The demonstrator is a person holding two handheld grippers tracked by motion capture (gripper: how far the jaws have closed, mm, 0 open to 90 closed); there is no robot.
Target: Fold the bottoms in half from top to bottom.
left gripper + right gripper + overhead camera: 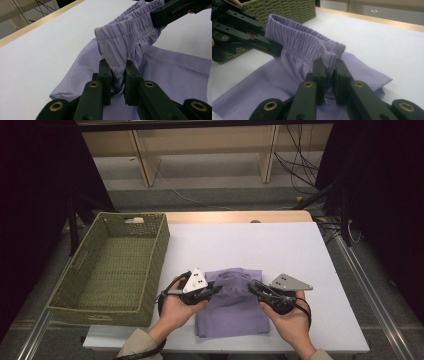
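A pair of lilac shorts (231, 312) with an elastic waistband lies on the white table (250, 245) near its front edge. My left gripper (216, 290) is shut on the left end of the waistband (125, 42), with cloth pinched between its jaws (117, 72). At the other end, my right gripper (252, 287) is shut on the waistband (307, 45) too (329, 67). Both hold the waistband lifted a little off the table, while the legs of the shorts (262, 85) stay flat. Each gripper also appears in the other's view: right gripper (175, 11), left gripper (242, 32).
An empty green woven basket (115, 265) stands at the table's left edge, close to my left hand. A wooden strip (235, 216) runs along the table's far edge, with shelves and cables on the floor beyond.
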